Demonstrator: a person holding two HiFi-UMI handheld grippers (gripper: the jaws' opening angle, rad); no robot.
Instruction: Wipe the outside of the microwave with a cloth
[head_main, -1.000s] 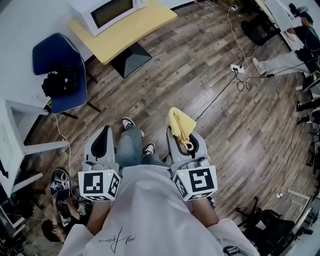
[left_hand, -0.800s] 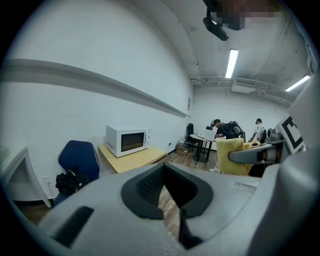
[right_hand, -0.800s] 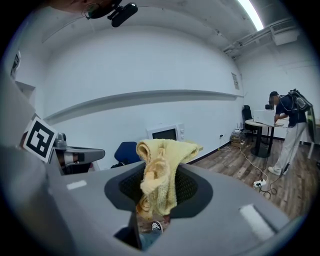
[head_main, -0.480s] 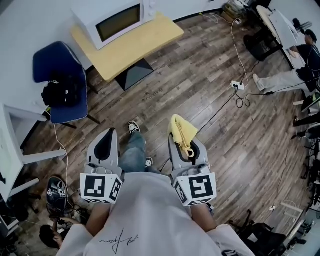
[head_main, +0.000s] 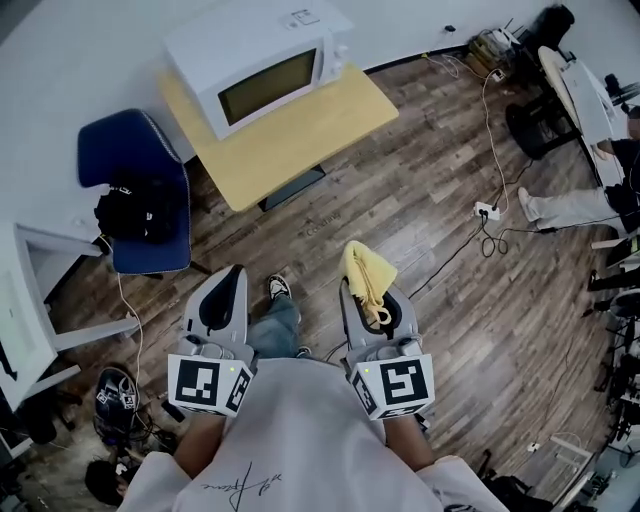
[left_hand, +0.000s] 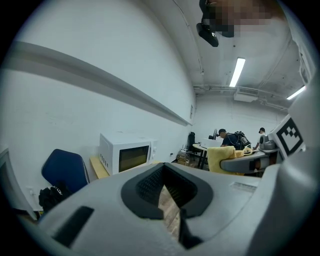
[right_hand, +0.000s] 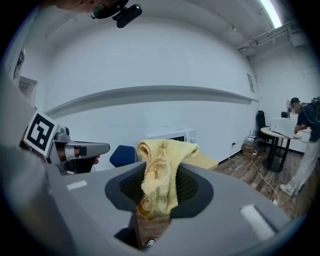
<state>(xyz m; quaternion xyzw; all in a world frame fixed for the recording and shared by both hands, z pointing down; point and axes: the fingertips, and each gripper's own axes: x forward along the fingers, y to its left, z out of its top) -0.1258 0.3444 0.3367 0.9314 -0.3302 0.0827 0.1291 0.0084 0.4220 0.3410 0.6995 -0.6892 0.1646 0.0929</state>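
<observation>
Left claw: the left claw has its jaws together with nothing between them; only a thin sliver of floor shows past the pads.
Right claw: the right claw is clamped on the cloth, level with the left claw and a little apart from it.
Cloth: the yellow cloth is bunched between the right claw's jaws, and a folded lump sticks up and forward past the tips.
Microwave: the white microwave stands well ahead of both claws, more in line with the left one, with its dark door window facing them; neither claw touches it.
Tabletop: the pale wooden tabletop carries the microwave at its far end; the near part, toward the claws, is bare.
Chair: a blue chair stands ahead and to the left of the left claw, just beside the tabletop, with a black bag on its seat.
Floor: a dark wood-plank floor lies below and ahead of the claws, with a white power strip and its cable off to the right of the right claw.
Shoe: the person's shoe shows between the two claws.
Marker cubes: one cube sits at the back of the left claw and another at the back of the right.
</observation>
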